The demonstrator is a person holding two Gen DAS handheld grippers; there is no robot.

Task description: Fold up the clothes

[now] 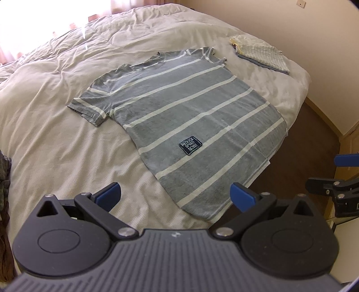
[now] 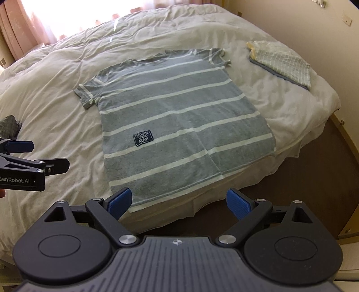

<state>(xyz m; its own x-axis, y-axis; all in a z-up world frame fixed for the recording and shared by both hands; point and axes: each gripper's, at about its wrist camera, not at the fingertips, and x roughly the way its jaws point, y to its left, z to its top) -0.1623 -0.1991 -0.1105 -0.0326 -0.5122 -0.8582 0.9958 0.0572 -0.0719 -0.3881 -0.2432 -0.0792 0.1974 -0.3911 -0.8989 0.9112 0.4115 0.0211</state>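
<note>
Both of your grippers, left gripper [image 1: 175, 197] and right gripper [image 2: 178, 202], are hovering spread and empty near the hem of the striped T-shirt [image 1: 186, 116] lying flat on the bed [image 1: 56, 139], beside what is probably a folded garment [image 1: 260, 52], so be pinching edges squarely.

Both wrist cameras look forward and down along their own spread fingers from above the near edge of the bed [image 1: 56, 139], close to the hem of the shirt [image 1: 190, 116]. The left view sits further left, over the bedding; the right view hangs nearer the bed's corner, over the floor [image 2: 314, 179]. Both share the shirt, the folded pile [image 2: 282, 63] and the bright window [image 2: 67, 13], and each catches the other gripper at its frame edge.
</note>
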